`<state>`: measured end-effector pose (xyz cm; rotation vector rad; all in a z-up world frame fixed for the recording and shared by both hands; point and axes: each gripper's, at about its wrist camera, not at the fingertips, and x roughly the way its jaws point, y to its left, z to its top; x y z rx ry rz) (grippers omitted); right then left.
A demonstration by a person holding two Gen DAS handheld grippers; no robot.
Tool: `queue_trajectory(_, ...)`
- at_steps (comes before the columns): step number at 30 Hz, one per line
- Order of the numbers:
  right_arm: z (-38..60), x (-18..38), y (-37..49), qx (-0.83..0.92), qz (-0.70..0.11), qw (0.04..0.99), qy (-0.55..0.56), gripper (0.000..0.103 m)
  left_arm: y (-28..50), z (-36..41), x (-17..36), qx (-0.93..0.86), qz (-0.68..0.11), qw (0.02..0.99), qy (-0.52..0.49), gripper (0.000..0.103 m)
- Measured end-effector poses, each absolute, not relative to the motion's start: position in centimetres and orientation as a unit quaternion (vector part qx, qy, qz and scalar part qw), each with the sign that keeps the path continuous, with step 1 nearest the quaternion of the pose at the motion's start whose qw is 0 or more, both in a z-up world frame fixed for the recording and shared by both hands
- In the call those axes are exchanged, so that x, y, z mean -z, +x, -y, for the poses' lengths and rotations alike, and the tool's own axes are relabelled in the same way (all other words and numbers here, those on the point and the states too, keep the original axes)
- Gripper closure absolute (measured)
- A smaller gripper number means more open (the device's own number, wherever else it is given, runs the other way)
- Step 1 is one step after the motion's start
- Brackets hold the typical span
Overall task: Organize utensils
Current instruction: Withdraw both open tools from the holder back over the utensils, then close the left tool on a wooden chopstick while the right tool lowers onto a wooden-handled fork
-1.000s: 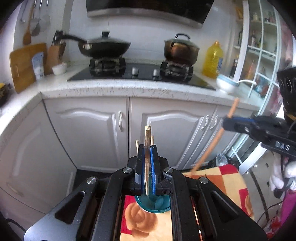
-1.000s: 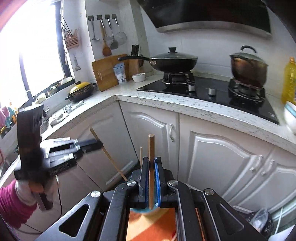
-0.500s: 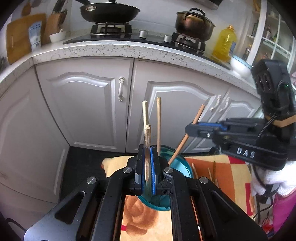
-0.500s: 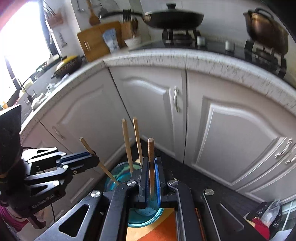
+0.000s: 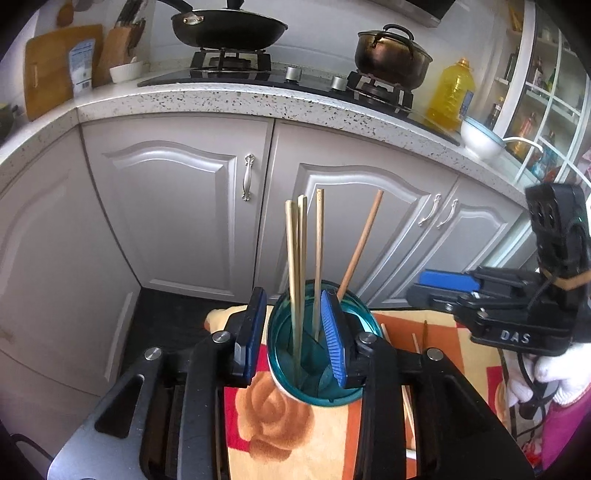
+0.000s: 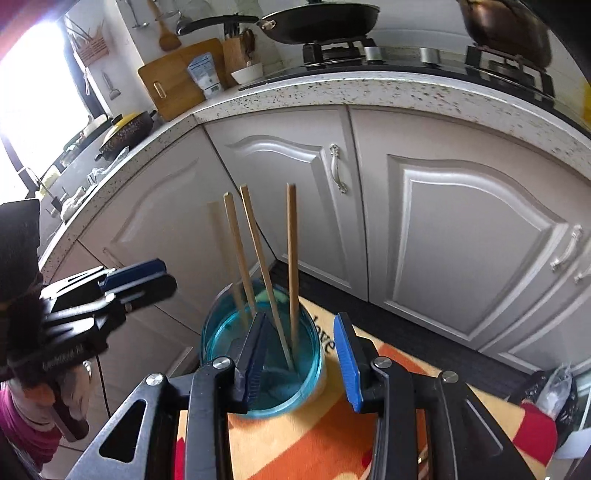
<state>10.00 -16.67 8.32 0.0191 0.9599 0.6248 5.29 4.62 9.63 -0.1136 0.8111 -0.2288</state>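
Both pairs of jaws stand released, having just been opening. Our left gripper (image 5: 291,341) and our right gripper (image 6: 301,356) each straddle the rim of the teal cup (image 5: 364,325), and no pad presses on any stick.

We count four chopsticks (image 5: 300,258) standing in the cup in the left wrist view: three pale ones close together and nearly upright, and one darker, redder stick (image 5: 360,240) leaning away to the right. The right wrist view also gives four, one of them blurred. Their lower ends rest inside the cup; their tops rise well above its rim.

The cup stands on a desk covered by a patterned cloth (image 5: 280,413) in orange, red and cream with a rose motif. A few more thin sticks (image 5: 415,341) lie flat on the cloth just right of the cup; their number cannot be told.

A white-gloved hand (image 5: 550,373) carries the right gripper.

Behind the desk run grey cabinet doors (image 5: 177,206) under a speckled counter (image 5: 258,101). On the hob we count one black pan (image 5: 229,27) and one lidded brown pot (image 5: 391,53); beside them stand one yellow oil bottle (image 5: 452,92) and one white bowl (image 5: 480,138).
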Motion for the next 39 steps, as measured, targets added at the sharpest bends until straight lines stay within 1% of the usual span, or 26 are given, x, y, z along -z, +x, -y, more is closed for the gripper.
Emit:
queue_trajectory(9, 19.4, -8.9, 4.4, -0.274, -0.449, 0.850, 0.019, 0.063, 1.5, -1.4, -10.2, 0.116, -0.378, 0.918, -0.031, 0.073)
queue_trajectory(23, 26.0, -7.9, -3.3, -0.208, -0.464, 0.860, 0.033, 0.062, -3.1, 5.3, -9.2, 0.146, -0.372, 0.917, 0.010, 0.073)
queue_trajectory(29, 29.8, -6.4, -5.7, -0.173, -0.474, 0.861, 0.054, 0.061, -3.9, 6.8, -8.3, 0.152, -0.381, 0.912, 0.024, 0.073)
queue_trajectory(39, 33.0, -3.2, -8.0, -0.142, -0.504, 0.849, 0.076, 0.060, -4.5, 8.3, -6.4, 0.167, -0.406, 0.898, 0.026, 0.073)
